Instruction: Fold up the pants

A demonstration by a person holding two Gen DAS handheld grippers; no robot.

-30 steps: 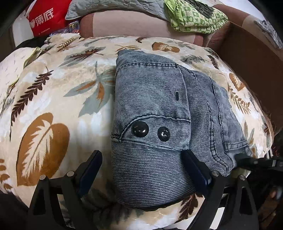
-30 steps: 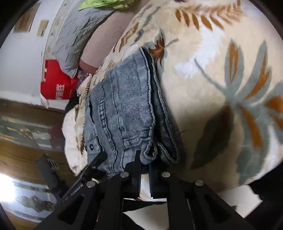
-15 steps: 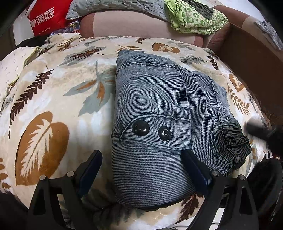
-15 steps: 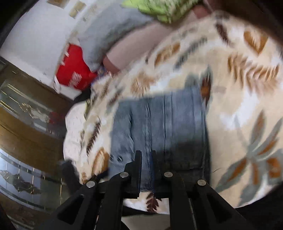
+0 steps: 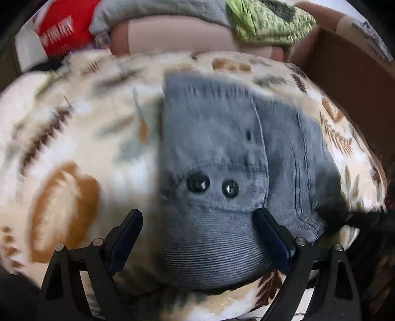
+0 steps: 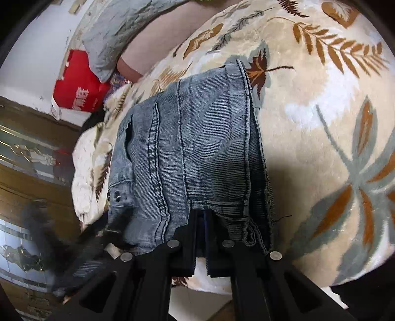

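Grey-blue denim pants [image 5: 222,153] lie folded in a compact bundle on a leaf-patterned blanket [image 5: 74,153], with two black buttons facing me. My left gripper [image 5: 197,229] is open, its fingers straddling the bundle's near edge. In the right wrist view the pants [image 6: 192,153] lie just ahead of my right gripper [image 6: 201,219], whose jaws are closed together at the bundle's near hem; whether cloth is pinched between them cannot be told. The left gripper shows blurred in the right wrist view [image 6: 98,234].
A red bag [image 5: 59,32], a grey pillow [image 5: 158,12] and a green checked cloth [image 5: 269,22] lie behind the blanket. A brown cardboard box [image 5: 345,81] stands at the right. A wooden cabinet [image 6: 24,153] is at the left in the right wrist view.
The right gripper swung away from the pants' hem and has come back to it. The left view is now blurred by movement; the left gripper stays open over the bundle.
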